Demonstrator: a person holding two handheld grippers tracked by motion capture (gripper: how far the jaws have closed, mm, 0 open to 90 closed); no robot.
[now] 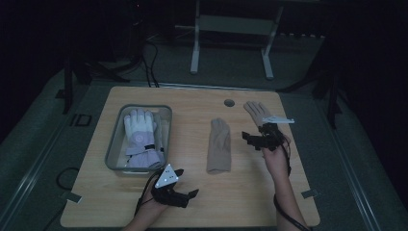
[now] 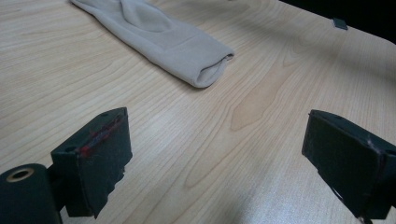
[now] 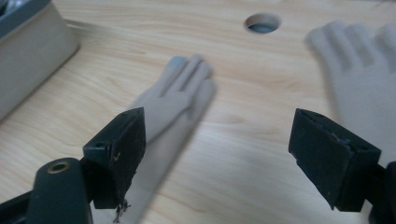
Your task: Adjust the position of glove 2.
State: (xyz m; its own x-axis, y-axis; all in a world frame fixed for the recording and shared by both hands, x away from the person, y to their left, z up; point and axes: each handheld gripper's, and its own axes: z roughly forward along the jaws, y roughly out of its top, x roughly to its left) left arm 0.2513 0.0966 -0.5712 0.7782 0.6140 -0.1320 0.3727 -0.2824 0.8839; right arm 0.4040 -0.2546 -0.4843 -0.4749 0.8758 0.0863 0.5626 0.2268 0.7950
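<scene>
The right gripper (image 1: 254, 138) hovers over the right half of the wooden table (image 1: 192, 207) with its jaws spread wide and nothing between them; in the right gripper view the two black pads stand far apart over bare wood. Two beige gloves flank it. The folded beige glove (image 1: 219, 146) lies just to its left, long axis running away from the person, cuff toward the person and fingers toward the far edge. The flat beige glove (image 1: 256, 112) lies just beyond the gripper on the far-right side, fingers pointing away too, near the round cable hole (image 1: 229, 103). The right hand is much the nearer of the two to both gloves, so I judge any next reach falls to it (which glove it will go for, the pictures do not settle).

The left gripper (image 1: 180, 195) rests low near the table's near edge, jaws also wide apart and empty; in its own view the cuff end of the folded glove (image 2: 187, 46) lies well ahead of its pads, not touching.

Farther left stands a clear plastic bin (image 1: 115, 144) holding a white and lavender ski glove (image 1: 139, 137), well apart from both grippers.
</scene>
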